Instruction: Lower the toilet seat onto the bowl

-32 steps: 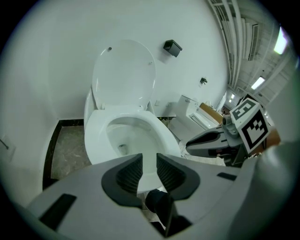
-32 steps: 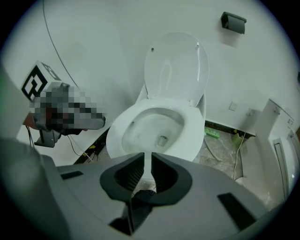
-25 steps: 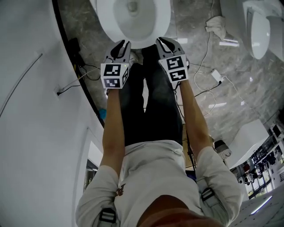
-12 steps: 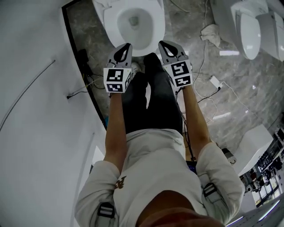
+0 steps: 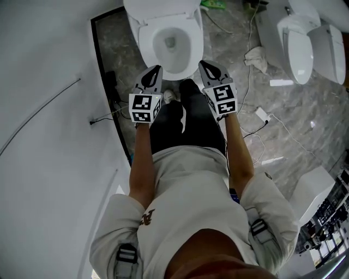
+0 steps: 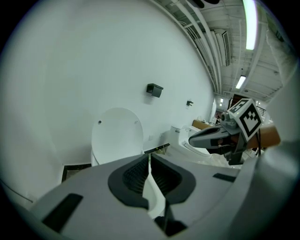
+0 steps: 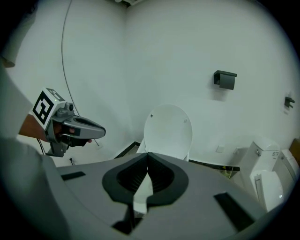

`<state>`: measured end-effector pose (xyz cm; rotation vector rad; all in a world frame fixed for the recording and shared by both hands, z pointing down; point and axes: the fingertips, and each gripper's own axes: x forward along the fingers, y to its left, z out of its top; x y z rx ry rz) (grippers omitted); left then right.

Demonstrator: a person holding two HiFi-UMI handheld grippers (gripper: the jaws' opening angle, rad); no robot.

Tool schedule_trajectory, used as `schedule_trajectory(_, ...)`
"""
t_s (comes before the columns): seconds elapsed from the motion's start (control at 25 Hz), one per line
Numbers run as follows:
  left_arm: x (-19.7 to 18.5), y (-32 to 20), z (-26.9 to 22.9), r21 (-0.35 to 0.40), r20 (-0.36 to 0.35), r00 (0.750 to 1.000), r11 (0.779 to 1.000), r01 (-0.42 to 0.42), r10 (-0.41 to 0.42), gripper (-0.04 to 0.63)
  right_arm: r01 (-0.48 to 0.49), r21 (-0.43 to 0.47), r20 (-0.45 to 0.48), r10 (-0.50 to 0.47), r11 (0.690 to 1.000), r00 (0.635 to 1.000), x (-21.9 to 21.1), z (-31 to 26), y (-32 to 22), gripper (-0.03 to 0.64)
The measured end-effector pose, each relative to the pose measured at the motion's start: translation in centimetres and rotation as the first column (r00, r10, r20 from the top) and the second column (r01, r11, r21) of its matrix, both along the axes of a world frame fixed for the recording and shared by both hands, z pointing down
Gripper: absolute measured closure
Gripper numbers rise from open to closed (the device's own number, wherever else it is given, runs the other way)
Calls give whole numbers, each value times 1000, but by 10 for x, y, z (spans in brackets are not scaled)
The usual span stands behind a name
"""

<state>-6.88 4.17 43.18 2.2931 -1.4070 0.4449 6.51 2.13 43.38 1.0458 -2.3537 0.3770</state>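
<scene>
While their jaws are pressed together on nothing, the left gripper (image 5: 154, 70) and right gripper (image 5: 208, 65) hang side by side; below and ahead of them the toilet seat (image 5: 188, 46) lies on the bowl (image 5: 170, 44); the lid (image 5: 161, 8) stands upright beyond

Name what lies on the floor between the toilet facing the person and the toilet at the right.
A crumpled white cloth and a thin cable lie there on the grey stone floor; the head view shows it.
</scene>
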Motion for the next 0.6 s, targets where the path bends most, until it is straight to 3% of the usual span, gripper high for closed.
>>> schedule_trajectory(0.6, -8, -2, -59, 76, -24, 1000, 997, 18, -17, 561, 19, 59, -4, -19, 998, 1000, -2, -54, -3, 595)
